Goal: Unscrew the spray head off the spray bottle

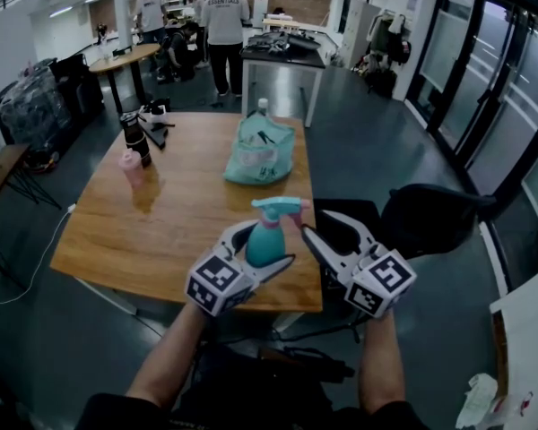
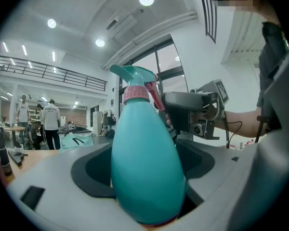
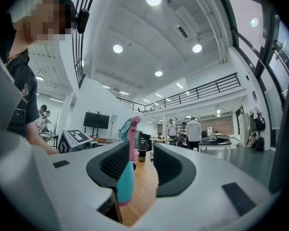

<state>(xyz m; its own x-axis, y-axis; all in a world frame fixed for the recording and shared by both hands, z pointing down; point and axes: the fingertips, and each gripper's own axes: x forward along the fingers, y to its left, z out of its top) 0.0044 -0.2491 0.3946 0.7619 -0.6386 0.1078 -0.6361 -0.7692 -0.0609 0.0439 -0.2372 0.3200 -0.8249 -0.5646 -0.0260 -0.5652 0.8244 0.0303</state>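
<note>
Clasping spray bottle (image 1: 267,242): left hand-held gripper (image 1: 260,245) (right hand-held gripper (image 1: 316,223) agape)

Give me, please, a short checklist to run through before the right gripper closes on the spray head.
1. Grip: left gripper shut on the spray bottle: ok.
2. Pose: bottle roughly upright: ok.
3. Opening: right gripper jaws apart: ok.
4. Aim: spray head centred between those jaws: not ok; only the pink trigger sits between them, close to one jaw.
5. Seal: pink collar seated on the neck: ok.
6. Support: bottle base resting on the table: cannot tell.
</note>
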